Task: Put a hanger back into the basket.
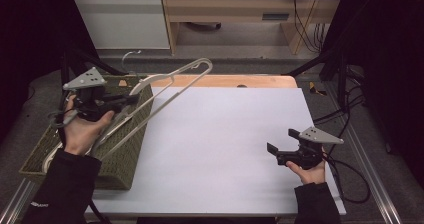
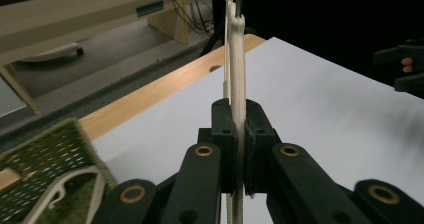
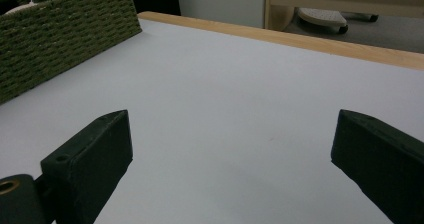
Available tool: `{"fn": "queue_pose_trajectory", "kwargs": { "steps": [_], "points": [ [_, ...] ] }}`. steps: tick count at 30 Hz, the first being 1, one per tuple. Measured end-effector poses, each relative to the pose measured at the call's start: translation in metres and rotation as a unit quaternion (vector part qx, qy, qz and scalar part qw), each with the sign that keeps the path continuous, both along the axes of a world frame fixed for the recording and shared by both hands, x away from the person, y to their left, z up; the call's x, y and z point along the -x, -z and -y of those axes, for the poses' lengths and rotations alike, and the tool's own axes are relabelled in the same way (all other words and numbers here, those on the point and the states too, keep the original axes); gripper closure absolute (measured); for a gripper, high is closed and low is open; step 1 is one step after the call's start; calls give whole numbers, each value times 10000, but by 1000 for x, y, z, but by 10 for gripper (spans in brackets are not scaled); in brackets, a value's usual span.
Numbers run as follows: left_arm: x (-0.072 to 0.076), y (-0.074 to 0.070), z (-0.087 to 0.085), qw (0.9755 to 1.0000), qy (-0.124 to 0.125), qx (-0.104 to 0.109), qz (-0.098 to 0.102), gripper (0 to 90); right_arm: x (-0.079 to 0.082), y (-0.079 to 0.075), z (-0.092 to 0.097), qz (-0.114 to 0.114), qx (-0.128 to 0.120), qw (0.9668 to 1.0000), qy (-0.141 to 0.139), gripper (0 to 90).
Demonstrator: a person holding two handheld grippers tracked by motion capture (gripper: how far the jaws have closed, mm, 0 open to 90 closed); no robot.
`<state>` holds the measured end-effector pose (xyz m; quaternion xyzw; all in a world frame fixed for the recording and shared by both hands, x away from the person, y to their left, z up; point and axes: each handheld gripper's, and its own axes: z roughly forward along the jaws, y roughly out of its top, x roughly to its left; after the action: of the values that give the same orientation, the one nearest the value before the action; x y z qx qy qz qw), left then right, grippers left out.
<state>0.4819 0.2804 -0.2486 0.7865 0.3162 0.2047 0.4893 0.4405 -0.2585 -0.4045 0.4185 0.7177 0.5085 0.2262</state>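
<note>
At the near right of the desk (image 1: 225,134), the right tool (image 1: 278,146) is held low over the white surface by the person's right hand (image 1: 311,173), and its two black jaws stand wide apart with nothing between them; in the right gripper view only bare white desk lies between the jaws. At the near left, the person's left hand (image 1: 82,129) holds the left tool (image 1: 134,99) above a green woven basket (image 1: 125,154), which stands on the left edge of the desk. The jaws of this tool are together and clamped on a white hanger (image 1: 170,89). In the left gripper view the hanger (image 2: 236,74) passes as a thin upright strip between the two pressed pads. From the high view, the hanger is lifted and tilted: its lower end is over the basket near the left hand, and its long arm goes up and to the right, out over the far left part of the desk, well apart from the right tool. Inside the basket another white hanger (image 2: 60,196) lies on the bottom. Farther away, a strip of bare wood (image 1: 230,80) shows at the far edge of the desk, and behind it, on the floor, stands a light wooden cabinet (image 1: 225,9)
</note>
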Motion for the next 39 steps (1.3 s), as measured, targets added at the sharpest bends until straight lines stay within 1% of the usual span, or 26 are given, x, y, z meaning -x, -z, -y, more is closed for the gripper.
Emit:
{"fn": "queue_pose_trajectory", "kwargs": {
  "steps": [1, 3, 4, 7, 9, 13, 19, 22, 23, 25, 30, 32, 34, 35, 39],
  "points": [
    [-1, -1, -8, 10000, -35, 2, 14, 857, 0, 0, 0, -7, -19, 10000, 10, 35],
    [-2, -2, -19, 10000, -92, 21, 6, 857, 0, 0, 1, -14, -23, 10000, 13, 35],
    [-2, -3, -26, 9999, -128, -6, 20, 857, -1, 1, 1, -14, -24, 10000, 11, 35],
    [-2, -3, -39, 9998, -208, -29, 55, 857, -1, 1, 2, -20, 27, 10000, -4, 33],
    [-2, -3, -49, 9996, -263, -44, 56, 857, -1, 1, 2, -26, 11, 10000, 34, 33],
    [-5, 0, -65, 9993, -361, -95, 25, 857, -1, 1, 3, -21, 7, 10000, 48, 33],
    [-15, 11, -92, 9980, -573, -255, -95, 857, -1, 2, 2, -54, 43, 10000, 13, 33],
    [-18, 17, -106, 9972, -693, -248, -146, 857, -2, 3, 1, -59, 35, 10000, 25, 33],
    [-19, 18, -110, 9970, -704, -278, -150, 857, -2, 3, 1, -59, 35, 10000, 26, 33],
    [-19, 22, -118, 9966, -781, -217, -164, 857, -2, 3, 2, -59, 36, 10000, 26, 33],
    [-22, 28, -135, 9954, -915, -211, -198, 857, -2, 3, 2, -61, 28, 10000, 15, 34],
    [-23, 31, -143, 9948, -972, -176, -230, 857, -2, 3, 1, -70, 15, 10000, 8, 34],
    [-24, 34, -149, 9944, -1007, -156, -276, 857, -3, 3, 1, -66, 56, 10000, -15, 35],
    [-24, 37, -152, 9940, -1043, -137, -304, 857, -2, 3, 1, -83, 27, 10000, 7, 36],
    [-24, 46, -161, 9928, -1099, -175, -444, 857, -3, 4, 1, -83, 36, 10000, 0, 36]
  ]
}}
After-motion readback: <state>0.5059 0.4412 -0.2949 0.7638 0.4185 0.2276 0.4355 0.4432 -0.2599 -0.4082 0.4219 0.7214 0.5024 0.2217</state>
